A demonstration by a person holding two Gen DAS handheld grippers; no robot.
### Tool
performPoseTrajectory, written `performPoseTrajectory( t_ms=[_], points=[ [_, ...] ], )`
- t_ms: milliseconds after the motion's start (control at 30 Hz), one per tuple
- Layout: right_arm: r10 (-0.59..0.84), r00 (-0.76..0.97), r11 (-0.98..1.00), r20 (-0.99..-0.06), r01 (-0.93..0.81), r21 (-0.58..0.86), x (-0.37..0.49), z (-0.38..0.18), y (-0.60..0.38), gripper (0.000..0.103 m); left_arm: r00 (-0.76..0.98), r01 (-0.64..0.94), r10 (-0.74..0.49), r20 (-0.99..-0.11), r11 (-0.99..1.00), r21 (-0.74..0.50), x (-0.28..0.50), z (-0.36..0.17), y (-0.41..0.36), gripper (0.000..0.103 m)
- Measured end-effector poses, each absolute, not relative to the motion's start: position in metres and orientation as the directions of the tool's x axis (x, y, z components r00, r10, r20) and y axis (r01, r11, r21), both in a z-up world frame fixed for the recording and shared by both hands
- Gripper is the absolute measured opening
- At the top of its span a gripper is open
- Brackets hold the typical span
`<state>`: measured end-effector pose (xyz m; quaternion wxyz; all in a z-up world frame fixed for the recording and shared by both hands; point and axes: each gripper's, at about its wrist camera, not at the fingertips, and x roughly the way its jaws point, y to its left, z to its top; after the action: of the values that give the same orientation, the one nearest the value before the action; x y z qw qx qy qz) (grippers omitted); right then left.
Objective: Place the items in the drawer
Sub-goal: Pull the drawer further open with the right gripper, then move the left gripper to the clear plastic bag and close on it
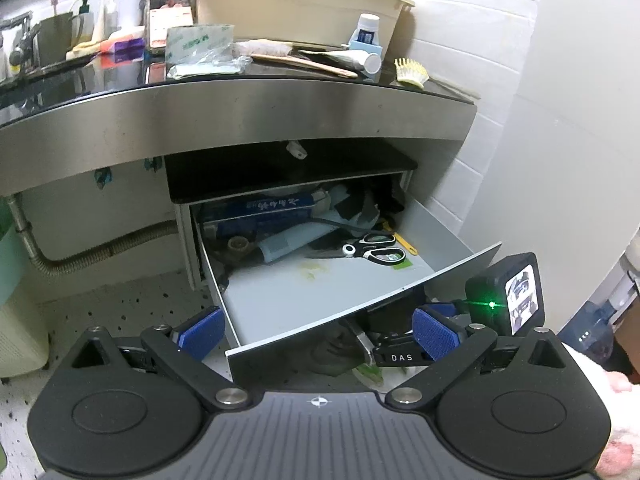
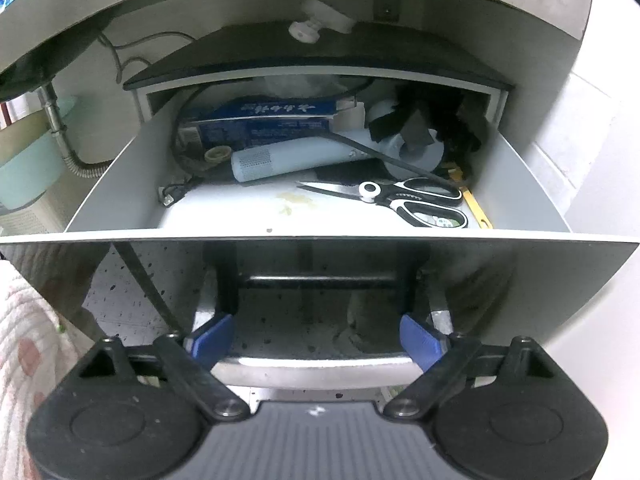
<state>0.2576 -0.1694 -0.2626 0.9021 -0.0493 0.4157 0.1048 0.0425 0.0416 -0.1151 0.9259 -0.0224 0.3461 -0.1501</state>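
The grey metal drawer (image 2: 120, 184) under the steel-fronted counter (image 1: 240, 108) stands pulled out, so the opening step looks done. Inside it lie black-and-white handled scissors (image 2: 404, 200), a pale blue cylinder-shaped device (image 2: 288, 158), a dark blue cardboard box (image 2: 264, 120) and some dark things at the back that I cannot identify. The front part of the drawer floor is bare, with room for more items.

Whether any of these things belongs to the task, I cannot tell. Many loose items are on the dark counter top: a yellow plastic comb (image 1: 410, 72), a white tube with a white cap (image 1: 352, 60), a small white bottle with a blue label (image 1: 366, 30) and a clear plastic packet (image 1: 200, 52). In my judgement these are candidates to go in, so most of the task seems left.

The left gripper (image 1: 318, 334) hangs in front of the drawer's left corner with its blue pads wide apart and nothing between them. The right gripper (image 2: 316, 340) is low, in front of the drawer's shiny front panel (image 2: 320, 280). Its blue pads are apart and press on nothing, with the bar handle (image 2: 320, 280) just beyond them.

No item is carried by either gripper. The next step is probably to reach up to the counter.
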Motion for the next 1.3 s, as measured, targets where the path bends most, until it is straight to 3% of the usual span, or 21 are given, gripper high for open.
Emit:
performPoseTrajectory(
  t_ms=[833,1133,1300],
  points=[
    [0.143,0.597,0.974,-0.790,-0.228,0.004,0.251,-0.255,-0.168,0.090,0.718,0.262,-0.309,-0.624,0.950,-0.169,0.051,-0.106,0.052,0.101],
    [0.188,0.635,0.976,-0.750,-0.206,0.071,0.243,-0.246,-0.180,0.090,0.792,0.331,-0.271,-0.548,0.944,0.012,0.077,-0.069,0.054,0.101],
    [0.252,0.668,0.964,-0.700,-0.238,0.120,0.229,-0.230,-0.186,0.090,0.845,0.379,-0.267,-0.463,0.910,0.167,0.098,-0.042,0.053,0.101]
  ],
)
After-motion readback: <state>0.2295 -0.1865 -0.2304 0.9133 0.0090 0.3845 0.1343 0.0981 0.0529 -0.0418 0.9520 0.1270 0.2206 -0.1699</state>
